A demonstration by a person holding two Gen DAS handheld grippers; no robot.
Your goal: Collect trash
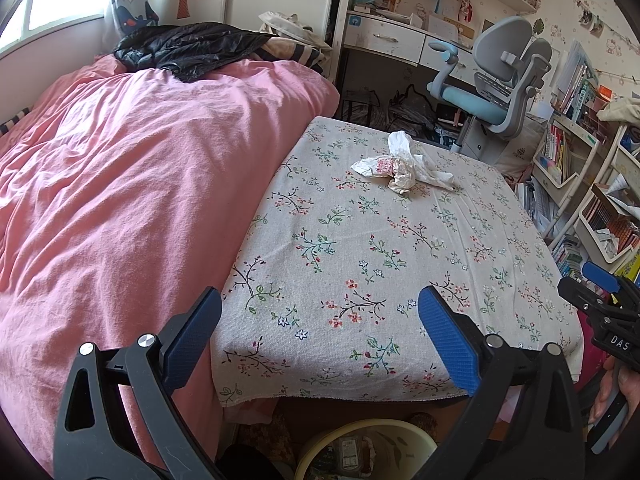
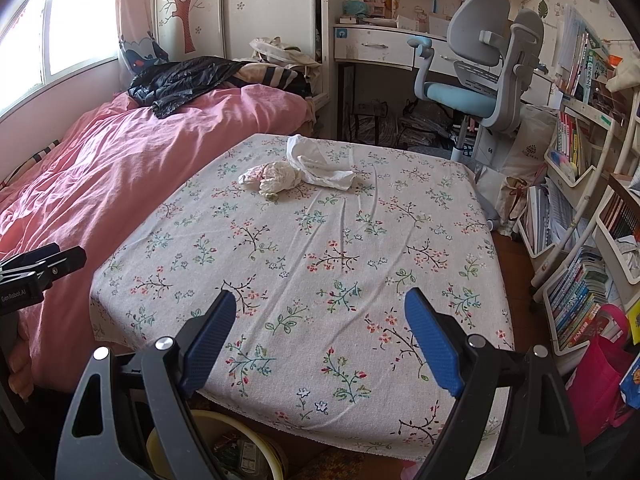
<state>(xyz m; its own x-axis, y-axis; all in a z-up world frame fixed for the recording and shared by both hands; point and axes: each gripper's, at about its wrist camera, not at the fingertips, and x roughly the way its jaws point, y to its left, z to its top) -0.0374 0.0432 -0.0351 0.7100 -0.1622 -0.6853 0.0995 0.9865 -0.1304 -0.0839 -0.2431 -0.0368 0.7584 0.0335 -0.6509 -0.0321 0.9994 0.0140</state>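
Observation:
Crumpled white paper trash (image 1: 402, 165) lies at the far end of a table with a floral cloth (image 1: 360, 272); it also shows in the right wrist view (image 2: 296, 170) on the same cloth (image 2: 312, 264). A yellowish bin (image 1: 368, 450) with wrappers inside stands on the floor below the table's near edge, also in the right wrist view (image 2: 228, 446). My left gripper (image 1: 320, 312) is open and empty over the table's near end. My right gripper (image 2: 316, 314) is open and empty, also over the near end.
A bed with a pink duvet (image 1: 120, 200) adjoins the table's left side, a black jacket (image 1: 188, 48) on it. A grey and blue desk chair (image 2: 480, 76) stands beyond the table. Bookshelves (image 2: 580, 240) line the right. A pink bag (image 2: 596, 376) sits near right.

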